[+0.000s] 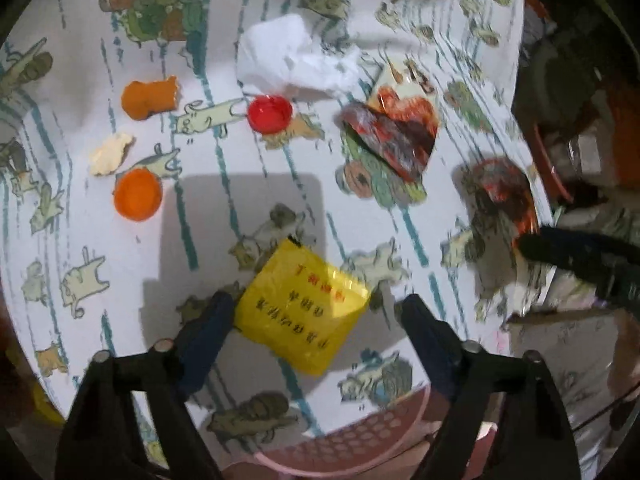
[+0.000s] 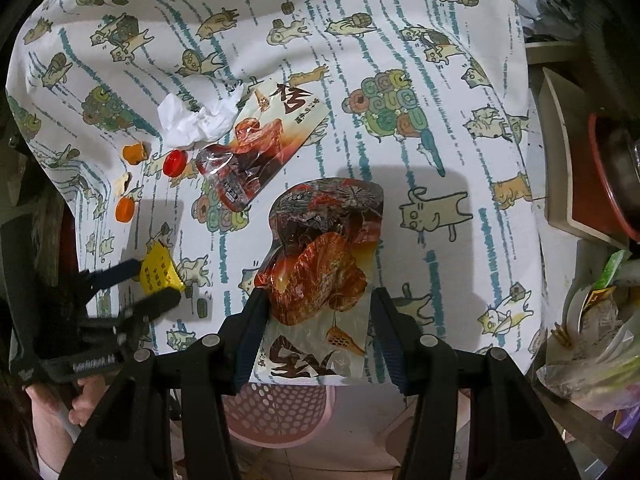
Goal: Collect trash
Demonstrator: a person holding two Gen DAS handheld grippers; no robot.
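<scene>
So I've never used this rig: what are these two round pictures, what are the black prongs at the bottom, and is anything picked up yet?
Each picture comes from a fisheye camera on a hand-held pair of tongs, looking along its two fingers. A person holds one in each hand.

Left camera: the left tongs are open around a yellow packet, not closed on it.

Right camera: the right tongs are open around a snack wrapper at the table edge. Nothing looks gripped yet.

Also on the cat-print tablecloth: a second snack wrapper, crumpled tissue, a red cap, an orange cap and small scraps. A pink perforated basket sits below the edge.
</scene>
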